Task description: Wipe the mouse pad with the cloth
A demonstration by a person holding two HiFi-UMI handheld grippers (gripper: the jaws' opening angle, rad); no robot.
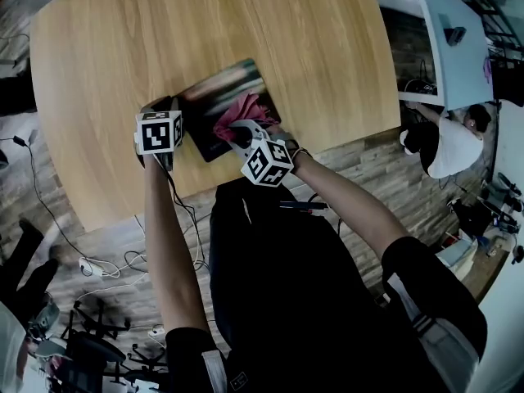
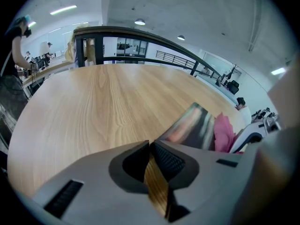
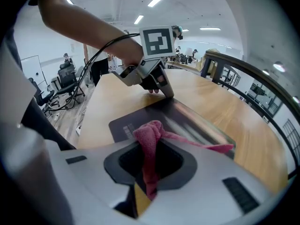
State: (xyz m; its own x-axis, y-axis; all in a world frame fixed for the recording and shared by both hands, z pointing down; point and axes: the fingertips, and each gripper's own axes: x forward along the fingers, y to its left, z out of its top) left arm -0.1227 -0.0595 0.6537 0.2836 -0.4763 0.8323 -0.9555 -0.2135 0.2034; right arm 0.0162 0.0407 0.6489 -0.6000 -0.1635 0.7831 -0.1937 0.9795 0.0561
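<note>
Wiping is under way: at frame centre the right gripper (image 3: 149,175) clamps the pink cloth (image 3: 150,134) on the mouse pad (image 3: 192,121). The left gripper (image 2: 152,150), jaws together, seems to pin its corner. Next: sweep across.

Black top (image 1: 286,301), pale-striped sleeves (image 1: 422,318), grey hand-held grippers (image 2: 150,146), checkered marker cubes (image 1: 159,133), black cable (image 3: 96,57)

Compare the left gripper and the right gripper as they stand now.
The left gripper has its jaws shut on nothing; the right gripper has its jaws clamped on the pink cloth. The left gripper sets its tips at the edge of the mouse pad; the right gripper holds the cloth over it. Both are shut and at the pad.
</note>
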